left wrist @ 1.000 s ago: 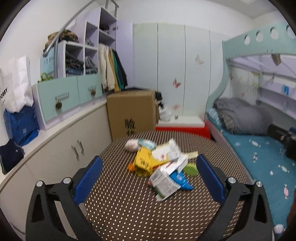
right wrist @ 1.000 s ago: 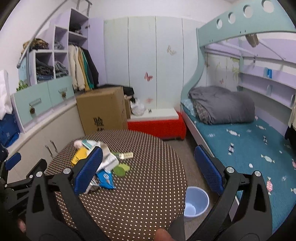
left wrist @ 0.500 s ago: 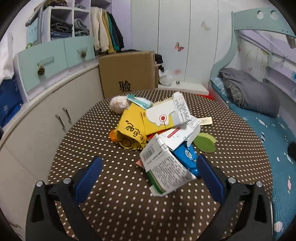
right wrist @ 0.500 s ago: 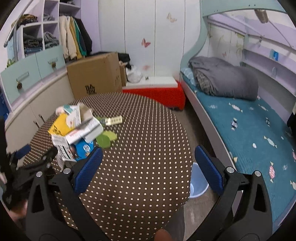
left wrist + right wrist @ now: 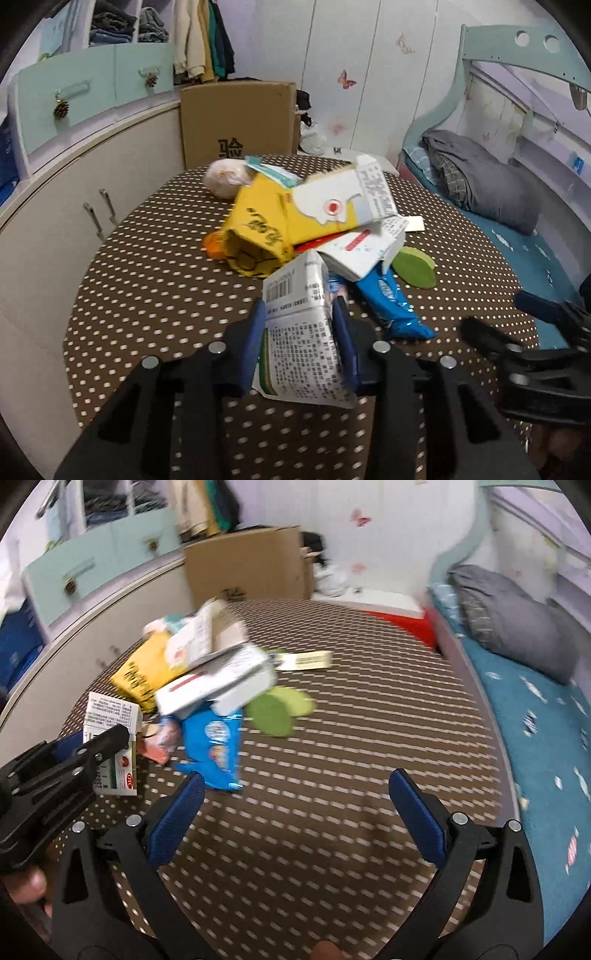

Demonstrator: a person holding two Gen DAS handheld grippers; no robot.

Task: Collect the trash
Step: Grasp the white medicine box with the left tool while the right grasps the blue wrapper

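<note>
We saw the left gripper (image 5: 299, 332) closing on the white printed carton (image 5: 301, 350) at the near edge of the trash pile on the dotted table (image 5: 147, 295). The right gripper (image 5: 295, 812) hung spread, empty.

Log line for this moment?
left claw: closing on white carton | right claw: open, empty | trash pile on table

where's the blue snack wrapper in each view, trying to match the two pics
Left wrist: the blue wrapper lies right of centre, just right of the white carton between the left gripper's closing jaws.
Right wrist: the wrapper lies left of centre, above the right gripper's left fingertip.
Shared landmark: the green leaf-shaped piece lies to the wrapper's right in both.
</note>
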